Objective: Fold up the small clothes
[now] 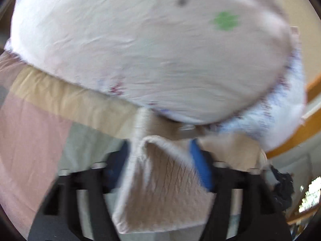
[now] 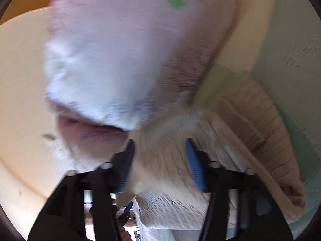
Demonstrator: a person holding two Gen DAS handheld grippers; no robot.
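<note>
Holding a ribbed beige garment edge (image 1: 160, 180) between the fingers of my left hand-held gripper (image 1: 160, 160) and right hand-held gripper (image 2: 158, 160), I lift the pale pink printed cloth (image 1: 140, 50) in mid-air, folding barely begun.

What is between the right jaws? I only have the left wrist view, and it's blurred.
Observer: Beige ribbed cloth fills the gap in the right gripper. The blur hides whether the jaws are pinching it.
Operator: Where does that cloth go from there?
Observer: A long ribbed band of it runs off to the right, with the pale green sheet beyond it.
Operator: And the white garment?
Observer: The white garment with the green mark sits just ahead of the jaws, and its hem curls over a pink underside.
</note>
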